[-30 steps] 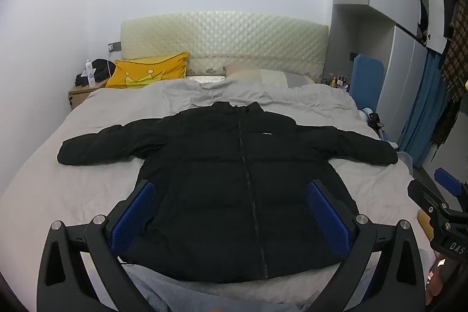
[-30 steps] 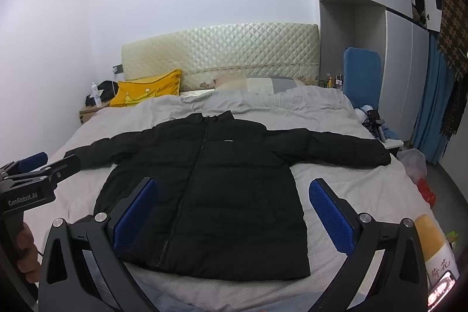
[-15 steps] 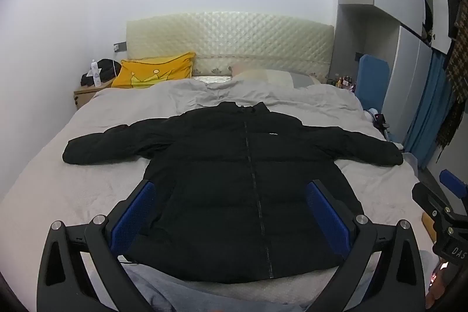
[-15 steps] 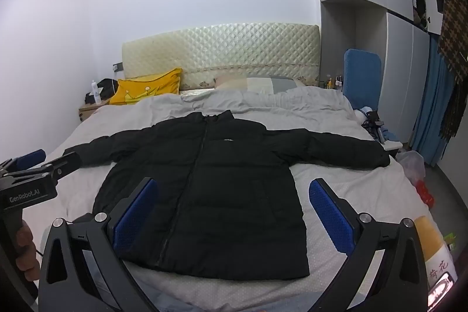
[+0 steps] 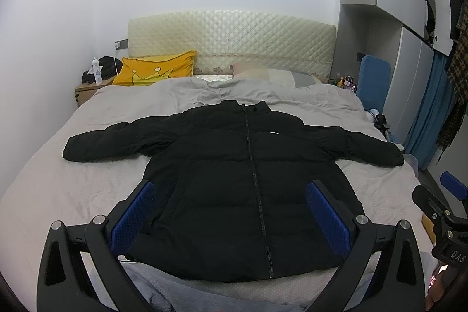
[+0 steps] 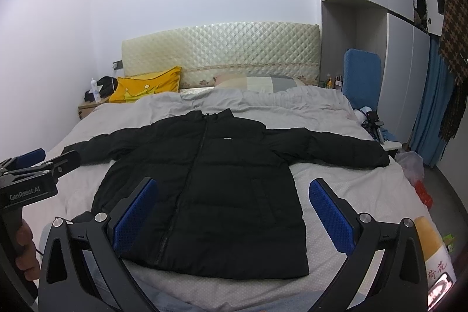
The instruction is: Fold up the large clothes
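Observation:
A black puffer jacket (image 5: 242, 177) lies flat and zipped on the grey bed (image 5: 87, 183), front up, both sleeves spread out to the sides. It also shows in the right wrist view (image 6: 210, 183). My left gripper (image 5: 234, 195) is open and empty, held above the jacket's hem near the foot of the bed. My right gripper (image 6: 234, 195) is open and empty, held over the hem's right part. The left gripper also shows at the left edge of the right wrist view (image 6: 44, 168), and the right gripper at the right edge of the left wrist view (image 5: 438, 201).
A yellow pillow (image 5: 155, 72) and a grey pillow (image 5: 272, 75) lie at the quilted headboard (image 5: 231, 40). A nightstand (image 5: 87, 89) stands at the left. Wardrobes (image 6: 409, 48), a blue curtain (image 6: 433, 107) and clutter are to the right of the bed.
Both views have shifted slightly: the left gripper has drifted a little to the left. The jacket has not moved and both grippers stay open.

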A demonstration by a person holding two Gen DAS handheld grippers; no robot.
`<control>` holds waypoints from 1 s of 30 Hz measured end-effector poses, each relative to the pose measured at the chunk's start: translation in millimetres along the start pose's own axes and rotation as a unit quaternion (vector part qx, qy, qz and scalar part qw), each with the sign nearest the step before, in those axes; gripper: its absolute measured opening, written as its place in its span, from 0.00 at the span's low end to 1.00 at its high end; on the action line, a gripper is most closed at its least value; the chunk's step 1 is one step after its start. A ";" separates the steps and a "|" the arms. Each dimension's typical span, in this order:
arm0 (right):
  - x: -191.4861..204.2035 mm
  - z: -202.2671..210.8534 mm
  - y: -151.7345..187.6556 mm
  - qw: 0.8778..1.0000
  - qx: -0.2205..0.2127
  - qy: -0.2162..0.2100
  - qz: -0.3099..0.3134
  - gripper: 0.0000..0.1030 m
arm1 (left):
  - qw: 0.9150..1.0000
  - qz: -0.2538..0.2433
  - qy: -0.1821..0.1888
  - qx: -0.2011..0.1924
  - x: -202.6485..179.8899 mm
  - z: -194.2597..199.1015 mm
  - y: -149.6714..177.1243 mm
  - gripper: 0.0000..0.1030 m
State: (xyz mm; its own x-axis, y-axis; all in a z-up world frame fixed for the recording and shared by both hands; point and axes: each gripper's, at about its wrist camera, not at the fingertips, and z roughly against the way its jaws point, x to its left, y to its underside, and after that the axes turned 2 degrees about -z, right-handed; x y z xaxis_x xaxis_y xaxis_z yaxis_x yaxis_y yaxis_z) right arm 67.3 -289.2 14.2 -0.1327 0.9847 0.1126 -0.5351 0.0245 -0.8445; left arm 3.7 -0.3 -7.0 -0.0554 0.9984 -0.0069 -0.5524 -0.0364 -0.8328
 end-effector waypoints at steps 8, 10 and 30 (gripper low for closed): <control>6.0 1.3 1.3 1.000 -0.003 0.002 -0.002 1.00 | 1.000 0.001 0.004 0.001 -1.2 -0.8 -0.9 1.00; 6.3 1.0 1.3 1.000 -0.002 0.004 -0.002 1.00 | 1.000 0.001 0.004 0.001 0.6 -0.8 -1.5 1.00; 5.6 -1.9 -1.5 1.000 0.009 0.003 -0.003 1.00 | 1.000 -0.005 0.005 0.005 3.2 4.9 -5.0 1.00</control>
State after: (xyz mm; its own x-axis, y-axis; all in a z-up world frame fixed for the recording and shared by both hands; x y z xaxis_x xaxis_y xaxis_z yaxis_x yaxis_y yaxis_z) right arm 69.0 -283.4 15.2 -0.1235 0.9857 0.1143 -0.5507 0.0278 -0.8342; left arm 2.2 2.8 -0.1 -0.0408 0.9992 -0.0044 -0.5616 -0.0265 -0.8270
